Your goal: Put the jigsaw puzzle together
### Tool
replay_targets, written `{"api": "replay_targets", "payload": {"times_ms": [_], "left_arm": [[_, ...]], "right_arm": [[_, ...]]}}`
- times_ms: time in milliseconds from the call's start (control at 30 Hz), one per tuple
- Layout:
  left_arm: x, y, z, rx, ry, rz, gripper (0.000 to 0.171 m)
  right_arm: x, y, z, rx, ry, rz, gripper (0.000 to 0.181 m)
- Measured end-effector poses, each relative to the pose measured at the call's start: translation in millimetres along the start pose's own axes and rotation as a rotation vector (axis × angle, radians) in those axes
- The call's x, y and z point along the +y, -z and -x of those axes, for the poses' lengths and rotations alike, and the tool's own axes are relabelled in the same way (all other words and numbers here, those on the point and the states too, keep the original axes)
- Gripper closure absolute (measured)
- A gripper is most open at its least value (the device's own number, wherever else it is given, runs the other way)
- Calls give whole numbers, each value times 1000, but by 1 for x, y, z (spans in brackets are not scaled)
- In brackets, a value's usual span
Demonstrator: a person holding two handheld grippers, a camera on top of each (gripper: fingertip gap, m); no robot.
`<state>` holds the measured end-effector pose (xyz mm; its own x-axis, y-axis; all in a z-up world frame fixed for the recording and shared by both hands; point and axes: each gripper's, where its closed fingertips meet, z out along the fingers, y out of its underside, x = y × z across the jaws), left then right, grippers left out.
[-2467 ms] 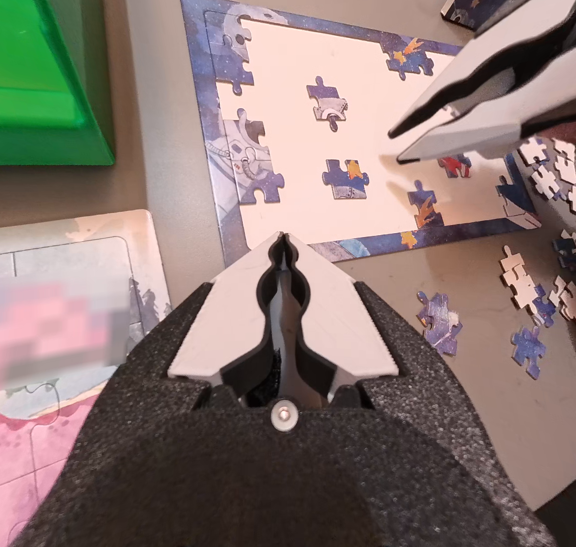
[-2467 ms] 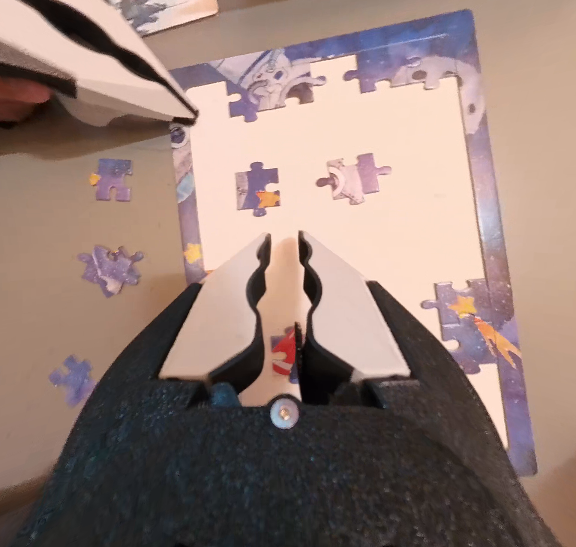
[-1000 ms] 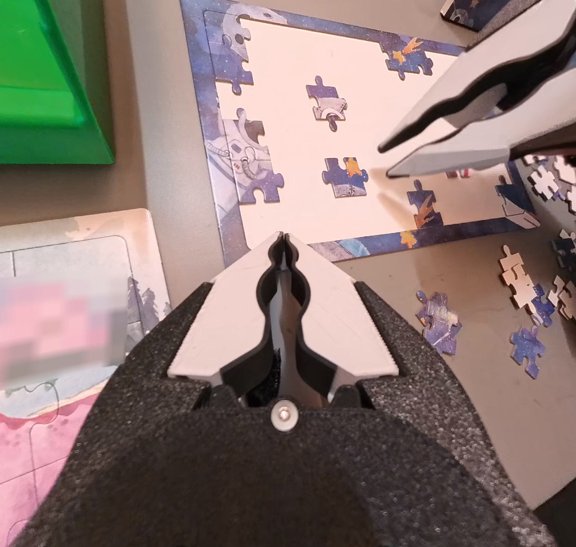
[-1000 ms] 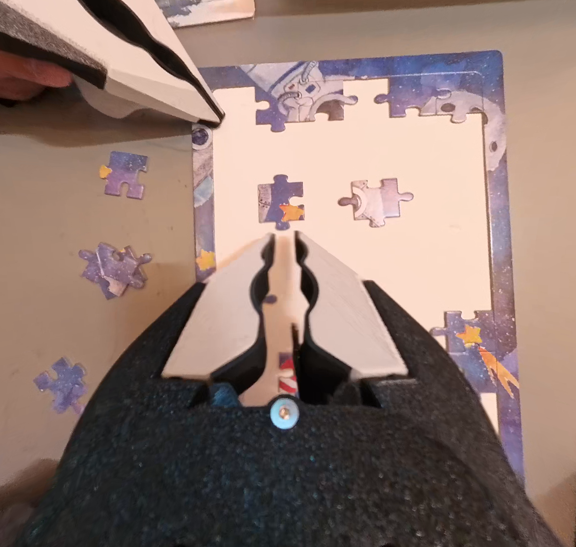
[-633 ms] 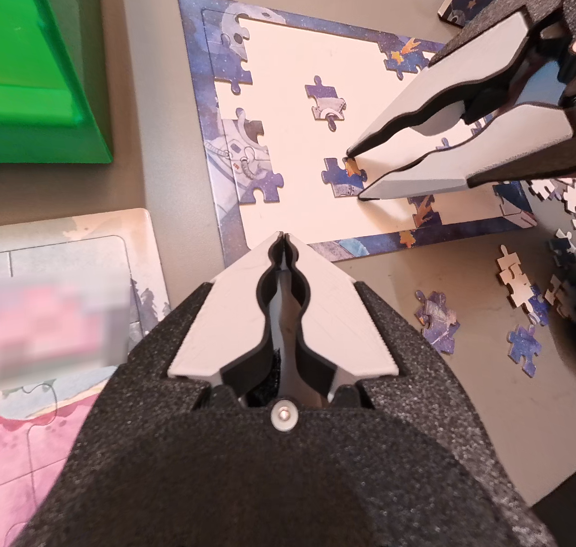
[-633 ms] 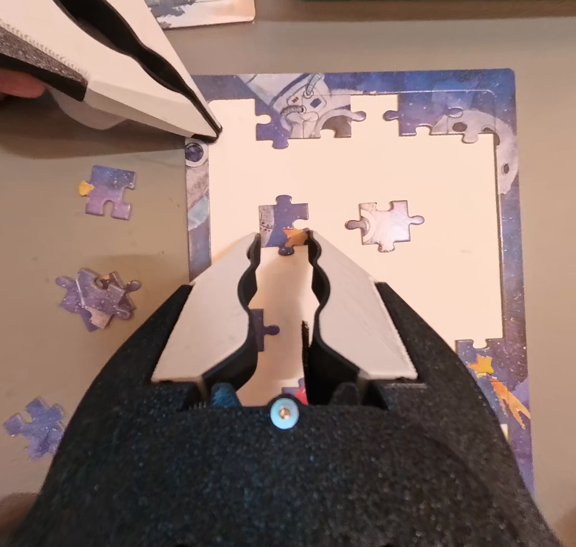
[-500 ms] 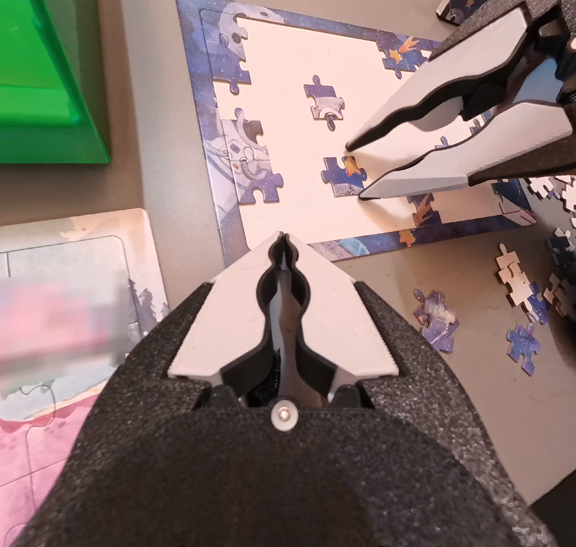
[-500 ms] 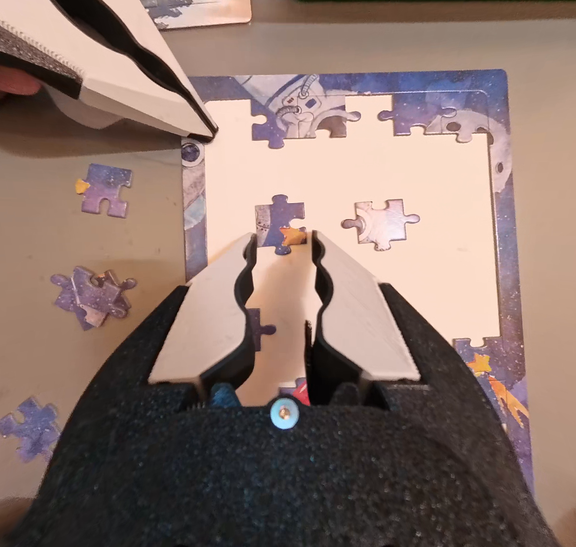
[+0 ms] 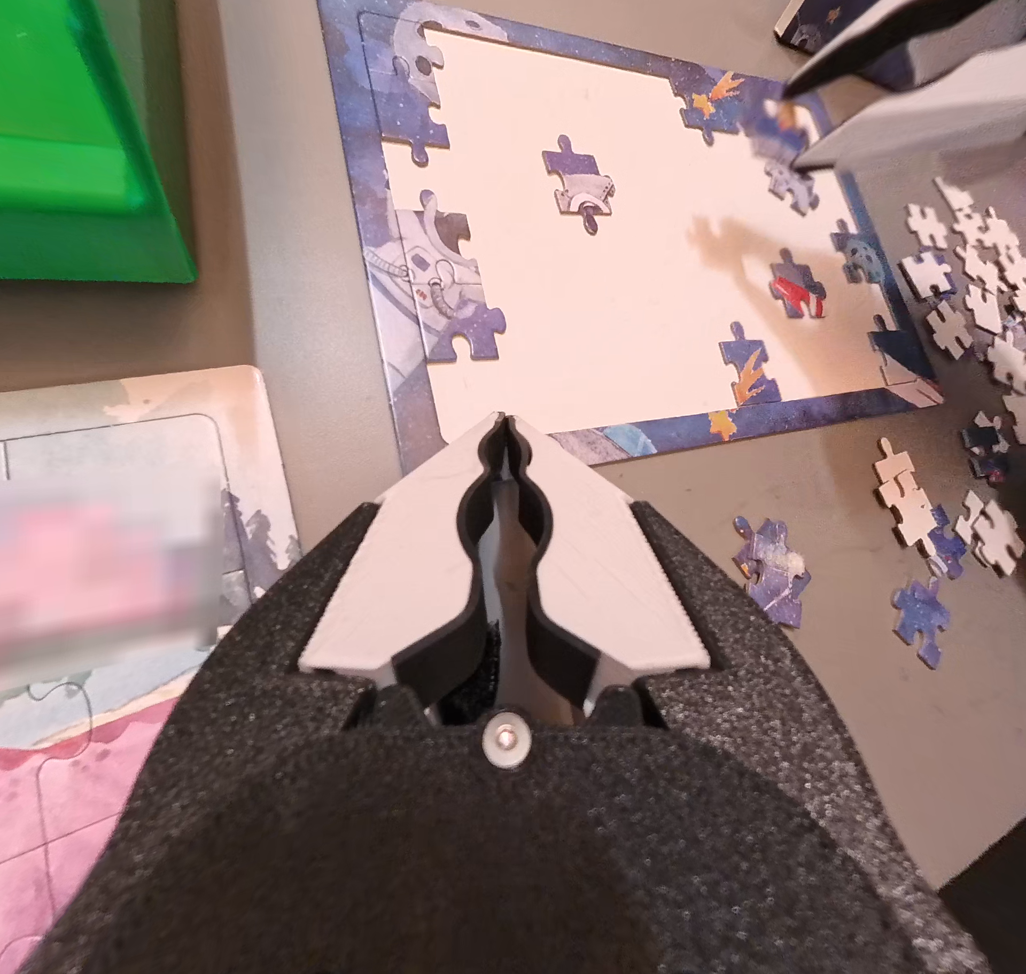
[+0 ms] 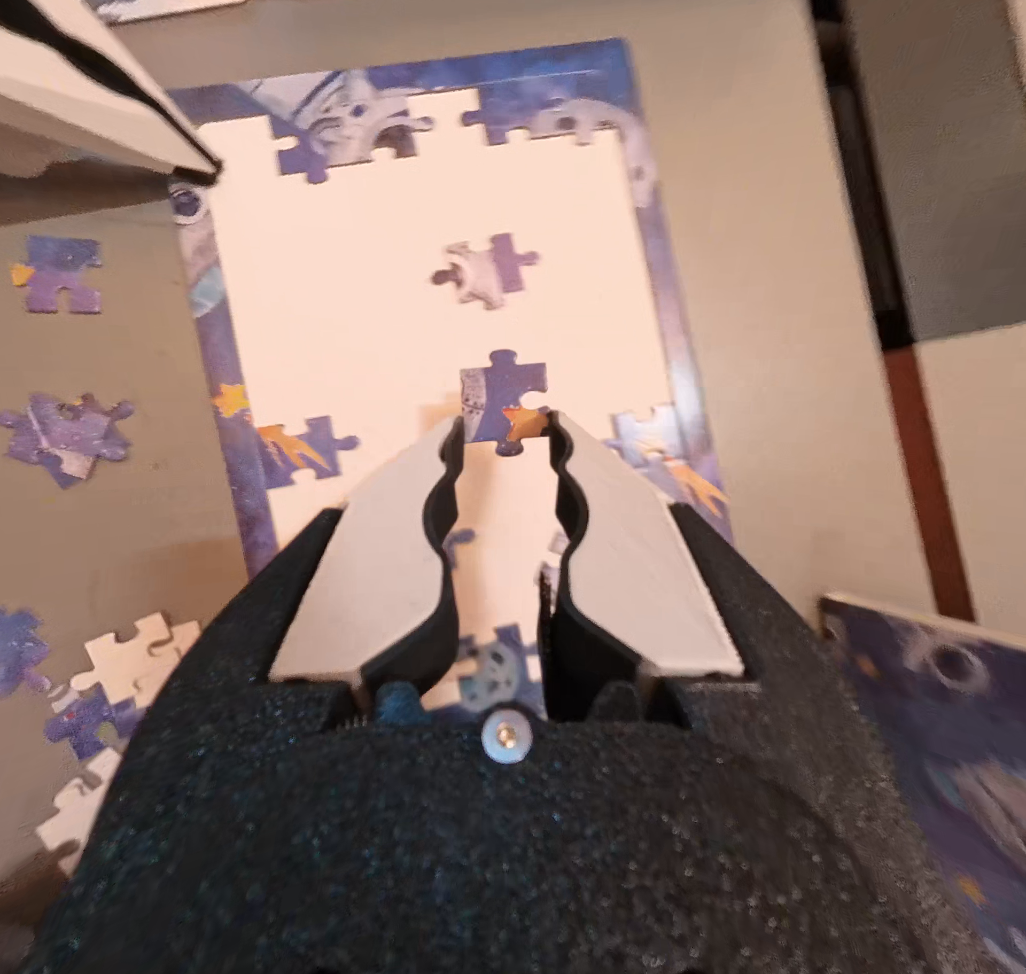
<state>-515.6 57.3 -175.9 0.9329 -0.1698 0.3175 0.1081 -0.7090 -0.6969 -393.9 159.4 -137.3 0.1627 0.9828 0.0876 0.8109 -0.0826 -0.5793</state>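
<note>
The puzzle board [image 9: 347,131] has a blue starry frame and a mostly bare cream inside [image 10: 388,309]. Astronaut pieces [image 9: 438,287] and a moon piece [image 9: 411,76] sit along its left edge. A grey-blue piece [image 9: 580,181], a red rocket piece [image 9: 796,292] and a comet piece [image 9: 749,370] lie loose inside. My right gripper [image 10: 502,428] is shut on a blue piece with a yellow star [image 10: 499,398], held above the board. It shows blurred in the left wrist view [image 9: 794,128]. My left gripper [image 9: 502,420] is shut and empty at the board's near edge.
A green box [image 9: 83,114] and a second pink-and-white puzzle board [image 9: 139,503] lie at the left. A heap of loose pieces [image 9: 977,270] lies right of the board, with more pieces [image 9: 771,575] on the table. A blue puzzle box [image 10: 944,725] is at the right. Left tips to right tips: about 15 cm.
My right gripper closed on the star piece, lifted it off the board's middle and carried it toward the board's far right corner. My left gripper has stayed put.
</note>
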Motion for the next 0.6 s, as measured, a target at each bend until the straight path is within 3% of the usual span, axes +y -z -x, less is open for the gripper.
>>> {"api": "replay_targets", "payload": {"times_ms": [100, 300, 600], "left_arm": [[0, 0, 0, 8, 9, 0, 171], [0, 0, 0, 3, 3, 0, 171], [0, 1, 0, 16, 16, -1, 171]], "right_arm": [[6, 9, -25, 41, 3, 10, 151], [27, -15, -38, 61, 159, 185, 151], [-1, -29, -41, 52, 265, 122, 151]]}}
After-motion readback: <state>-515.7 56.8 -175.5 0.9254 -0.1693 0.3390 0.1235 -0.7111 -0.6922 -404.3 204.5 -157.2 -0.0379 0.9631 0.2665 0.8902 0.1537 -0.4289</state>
